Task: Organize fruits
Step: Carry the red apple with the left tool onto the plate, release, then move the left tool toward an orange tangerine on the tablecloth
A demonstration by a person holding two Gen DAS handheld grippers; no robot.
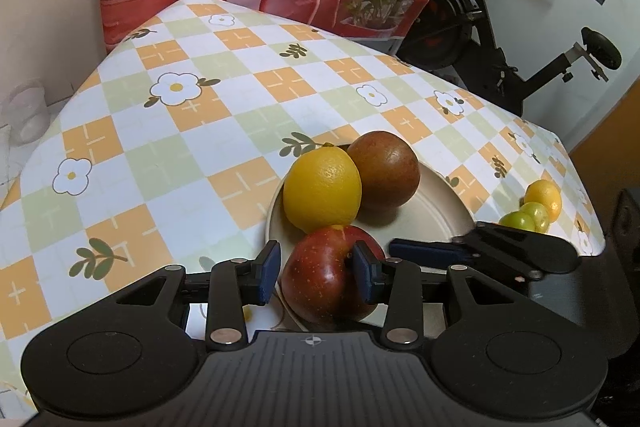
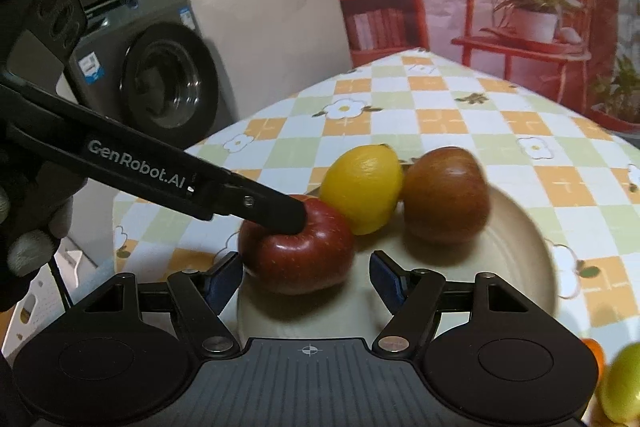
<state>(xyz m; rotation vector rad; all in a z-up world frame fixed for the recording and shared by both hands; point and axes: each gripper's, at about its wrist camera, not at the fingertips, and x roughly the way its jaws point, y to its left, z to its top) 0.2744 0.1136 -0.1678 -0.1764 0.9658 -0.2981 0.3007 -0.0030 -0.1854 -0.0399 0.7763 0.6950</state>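
Left gripper: fingers released. One pad stands clear of the glossy red apple; the other lies over its top.

Right gripper: fingers spread, gripping nothing. The apple is just ahead of them, and the left tool's black finger lies across it.

The apple sits on the near rim of the round cream plate. Behind it are a yellow lemon and a brownish-red round fruit, touching.

Small yellow and green citrus lie well apart on the checked, flowered table. Beyond are a black exercise bike and a grey washing machine.
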